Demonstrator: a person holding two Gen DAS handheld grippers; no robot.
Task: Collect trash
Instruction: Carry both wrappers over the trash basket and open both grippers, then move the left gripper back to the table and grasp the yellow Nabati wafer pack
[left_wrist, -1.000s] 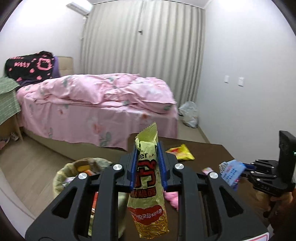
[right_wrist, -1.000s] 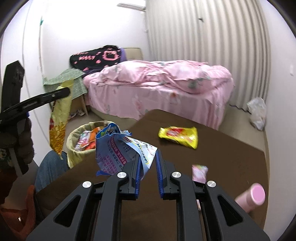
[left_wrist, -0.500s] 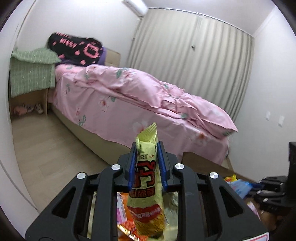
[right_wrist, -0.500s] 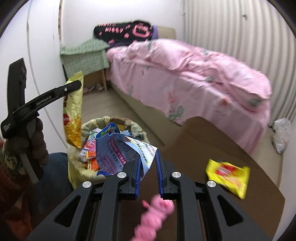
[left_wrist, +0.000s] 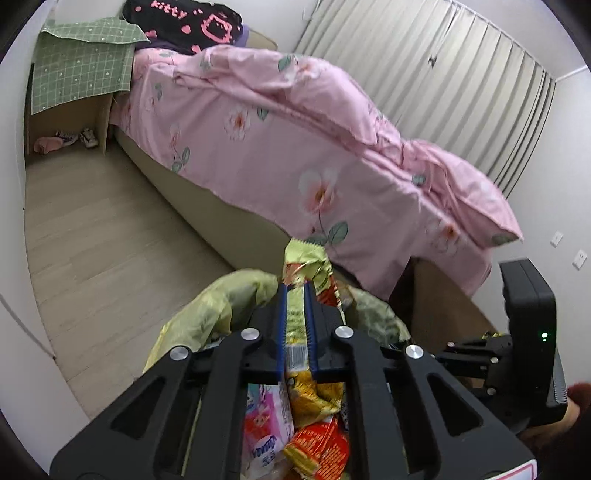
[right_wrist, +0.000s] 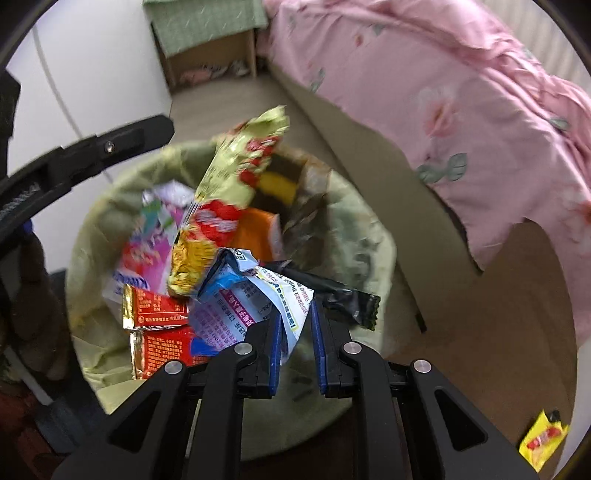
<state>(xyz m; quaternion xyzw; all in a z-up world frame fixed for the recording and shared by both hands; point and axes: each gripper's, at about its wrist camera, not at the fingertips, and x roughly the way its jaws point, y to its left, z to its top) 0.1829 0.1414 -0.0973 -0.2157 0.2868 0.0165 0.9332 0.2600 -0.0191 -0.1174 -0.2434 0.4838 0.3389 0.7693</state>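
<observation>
Over the lined bin (right_wrist: 354, 236), both grippers clench wrappers: left gripper (left_wrist: 296, 325) a yellow packet (left_wrist: 295, 321), right gripper (right_wrist: 295, 334) a blue-white wrapper (right_wrist: 258, 295). Released toward six o'clock, the wrapper may miss, landing on the worktop (right_wrist: 498, 332).

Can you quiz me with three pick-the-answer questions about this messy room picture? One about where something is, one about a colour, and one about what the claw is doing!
1. Where is the right claw? A over the bin; B over the bed; C under the table.
2. What colour is the bed cover? A blue; B pink; C grey.
3. The right claw is: A empty; B shut on a blue-and-white wrapper; C holding a bottle.

Answers: A, the bin full of wrappers lies right below it; B, it is pink with flowers; B, the wrapper sticks out from between its pads.
</observation>
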